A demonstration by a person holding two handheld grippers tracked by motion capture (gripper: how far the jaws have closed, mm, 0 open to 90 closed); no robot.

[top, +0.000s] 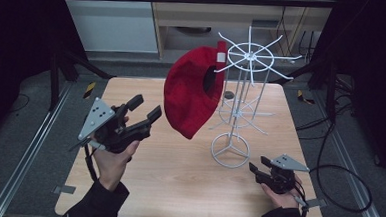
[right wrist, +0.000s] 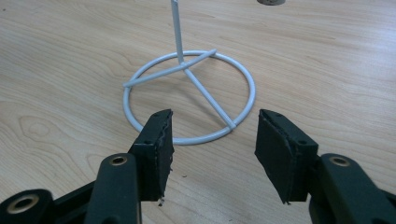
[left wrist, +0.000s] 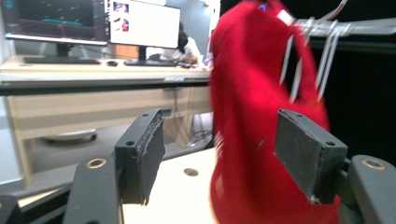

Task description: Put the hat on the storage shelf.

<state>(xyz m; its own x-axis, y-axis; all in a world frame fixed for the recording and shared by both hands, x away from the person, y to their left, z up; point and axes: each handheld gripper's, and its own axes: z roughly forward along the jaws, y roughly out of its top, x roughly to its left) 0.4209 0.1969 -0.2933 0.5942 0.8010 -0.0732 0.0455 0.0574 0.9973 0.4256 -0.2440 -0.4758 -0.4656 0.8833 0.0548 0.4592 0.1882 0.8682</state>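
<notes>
While the red cap hangs free on the rack, these lines judge how it will handle.

Cap: the red cap hangs from an upper arm of the white wire rack, crown at 9 o'clock of the pole, brim pointing down toward the surface. In the left gripper view the cap looks blurred, so it may be swinging.

Weight: probably light; a thin wire arm carries it without visible sag.

Stiffness: soft cloth crown that should fold under a pinch; the brim looks stiffer and likely holds its shape.

Grip: cloth is unlikely to slip against the rough pads.

Where to hold: the brim, or the lower edge of the crown at 6 o'clock, well away from the wires. The back strap, looped over the arm at 12 o'clock, is the part that must lift clear.

Left gripper: the left gripper is raised, jaws spread, at 9 o'clock of the cap and apart from it, holding nothing.

Right gripper: the right gripper sits low near the surface, jaws spread and empty, at 4 o'clock of the rack's ring base, just short of it.

Risk: the rack looks light and top-heavy; a sideways tug on the cap could tip it, so steadying the base seems wise.
</notes>
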